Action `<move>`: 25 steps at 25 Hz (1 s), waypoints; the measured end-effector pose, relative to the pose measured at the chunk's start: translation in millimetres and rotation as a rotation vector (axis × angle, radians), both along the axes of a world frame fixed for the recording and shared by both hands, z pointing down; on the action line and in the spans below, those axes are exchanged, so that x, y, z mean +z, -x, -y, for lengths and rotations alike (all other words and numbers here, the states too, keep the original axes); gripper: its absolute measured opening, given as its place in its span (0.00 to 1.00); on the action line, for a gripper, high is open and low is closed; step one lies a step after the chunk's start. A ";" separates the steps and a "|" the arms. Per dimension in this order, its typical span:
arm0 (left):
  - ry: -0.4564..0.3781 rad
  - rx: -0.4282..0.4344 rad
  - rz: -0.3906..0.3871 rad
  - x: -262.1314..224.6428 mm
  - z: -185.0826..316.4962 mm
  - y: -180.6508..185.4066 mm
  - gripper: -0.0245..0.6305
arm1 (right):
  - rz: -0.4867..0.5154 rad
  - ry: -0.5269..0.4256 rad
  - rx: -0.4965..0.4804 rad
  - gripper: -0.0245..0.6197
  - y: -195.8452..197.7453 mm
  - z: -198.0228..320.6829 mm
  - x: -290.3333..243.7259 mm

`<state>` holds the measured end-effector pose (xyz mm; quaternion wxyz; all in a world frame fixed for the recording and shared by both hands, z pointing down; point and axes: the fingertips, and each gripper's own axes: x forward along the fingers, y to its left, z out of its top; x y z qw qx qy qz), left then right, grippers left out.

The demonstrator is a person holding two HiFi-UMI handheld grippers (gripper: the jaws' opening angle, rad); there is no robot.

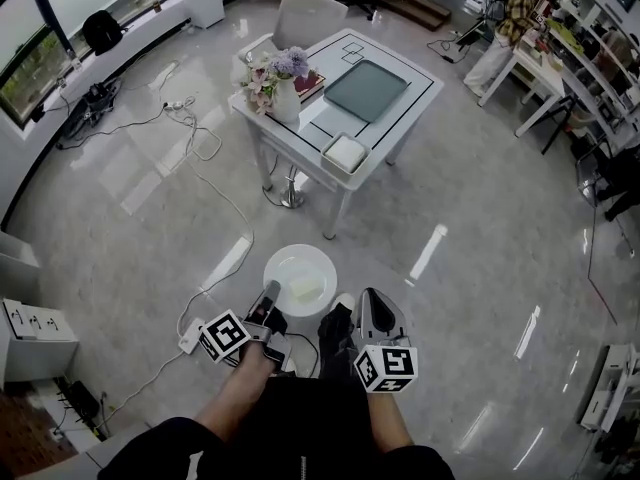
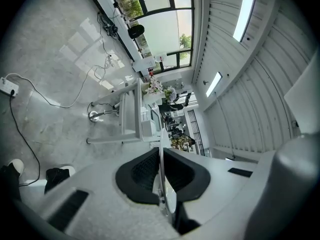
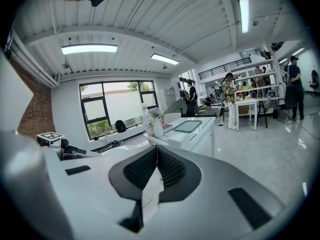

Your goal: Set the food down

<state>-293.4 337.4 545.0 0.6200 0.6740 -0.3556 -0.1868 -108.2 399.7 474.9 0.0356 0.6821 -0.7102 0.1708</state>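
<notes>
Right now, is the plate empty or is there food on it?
Not empty: one pale block of food lies on the white plate.

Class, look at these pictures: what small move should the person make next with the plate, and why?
Probably step forward toward the table, holding the plate level. The left tool pinches the plate's rim, the pale food lies on it, and the table stands some way ahead, so the plate cannot be set down from here.

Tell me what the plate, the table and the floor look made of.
Plate: smooth white, likely ceramic or melamine; cannot tell which. Table: glossy white top with dark lines, maybe lacquer or glass. Floor: polished pale stone or tile; it mirrors the lights.
</notes>
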 end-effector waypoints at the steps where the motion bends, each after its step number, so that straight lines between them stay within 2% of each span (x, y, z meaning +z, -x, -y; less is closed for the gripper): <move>1: -0.001 -0.006 0.001 -0.3 5.9 -3.5 0.07 | 0.003 -0.001 -0.009 0.05 -2.9 7.2 -0.1; 6: 0.008 -0.026 0.009 -3.9 28.1 -21.3 0.07 | 0.027 -0.001 -0.032 0.05 -22.7 40.4 -0.9; 12: -0.019 -0.001 0.032 -8.1 49.4 -35.4 0.07 | 0.038 -0.026 -0.058 0.05 -30.6 69.9 -5.1; 19: 0.026 0.014 0.019 9.7 69.3 -53.2 0.07 | 0.029 -0.010 -0.032 0.05 -45.8 88.5 9.9; 25: 0.032 -0.013 0.010 -4.4 104.1 -83.9 0.07 | 0.022 0.009 -0.063 0.05 -76.8 127.4 1.6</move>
